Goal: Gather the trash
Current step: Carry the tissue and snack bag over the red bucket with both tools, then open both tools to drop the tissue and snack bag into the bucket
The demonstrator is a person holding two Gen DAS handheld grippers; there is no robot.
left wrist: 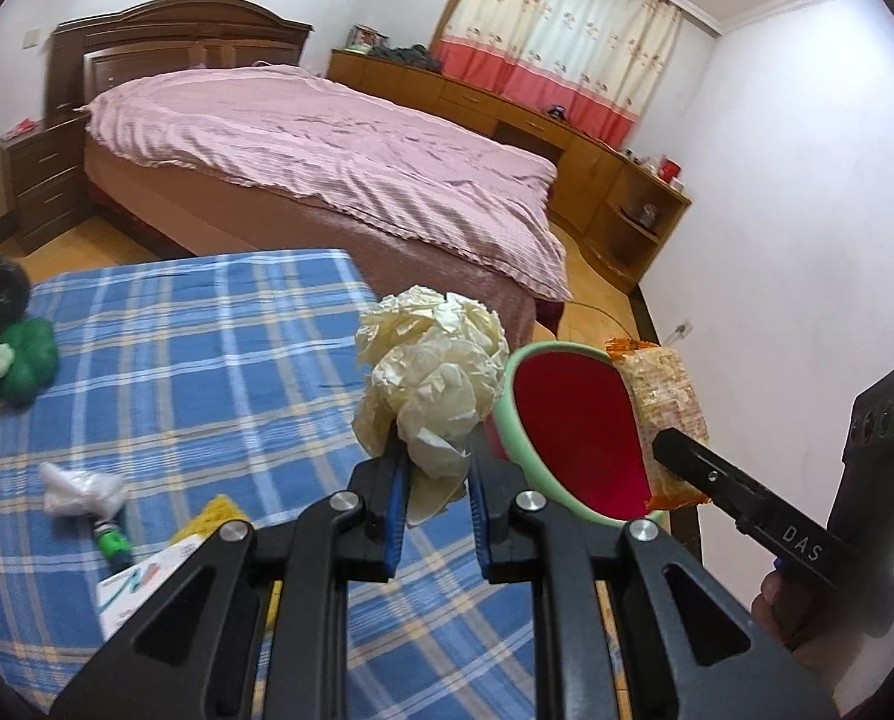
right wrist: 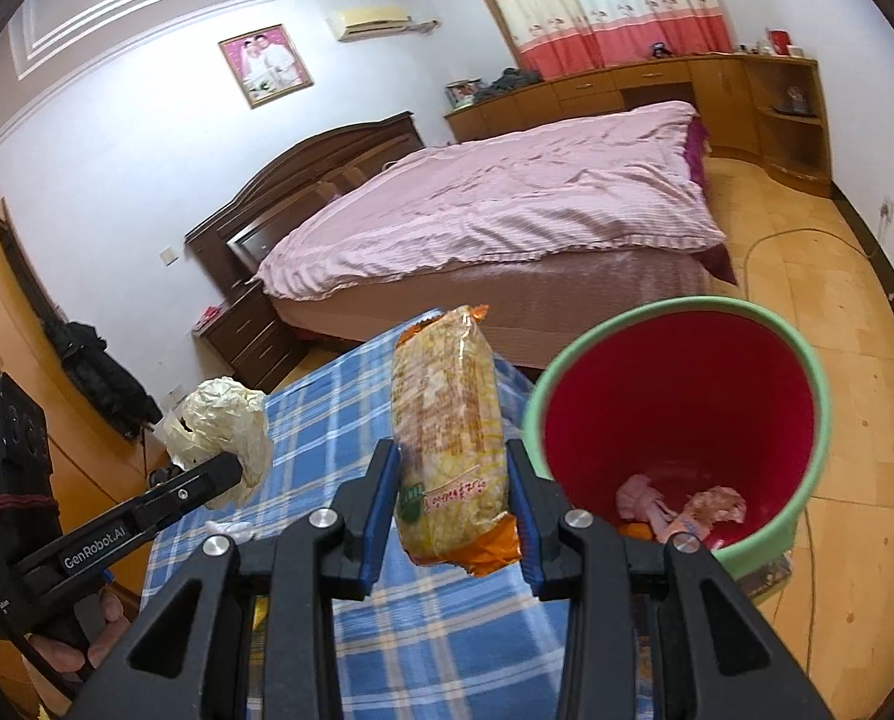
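Trash was in both grippers. The left gripper [left wrist: 438, 480] had its fingers [left wrist: 396, 501] clenched almost together on the tail of a crumpled cream paper wad [left wrist: 432, 369], whose bulk stood up above the tips. The right gripper [right wrist: 453, 492] had its fingers [right wrist: 381, 492] partly apart, pressed against both sides of an orange-ended snack packet [right wrist: 447, 438] held upright between them.

Both loads hung over the far right corner of the bench [left wrist: 207, 360], which wore a blue checked cloth. Just past that corner stood the bin [right wrist: 675, 396], red inside with a pale green rim; its mouth lay to the right of the packet and close to it, with bare wooden floor [right wrist: 855, 420] beyond. A bed [right wrist: 507, 198] with a pink cover lay well behind the bench.

The left wrist view alone showed what was left on the cloth: a green lump [left wrist: 24, 369] near the left edge, a white crumpled scrap [left wrist: 81, 489], a small green-capped tube [left wrist: 111, 537] just beside it, and a yellow and white packet [left wrist: 177, 552] partly hidden by the gripper. It showed the bin only as a tilted red oval with the packet against its right rim. The right wrist view alone looked down into the bin, where pinkish scraps [right wrist: 681, 510] lay at the bottom, and it showed the paper wad off to the left, above the bench's left edge, and a hand [right wrist: 87, 636] on the left gripper's handle.
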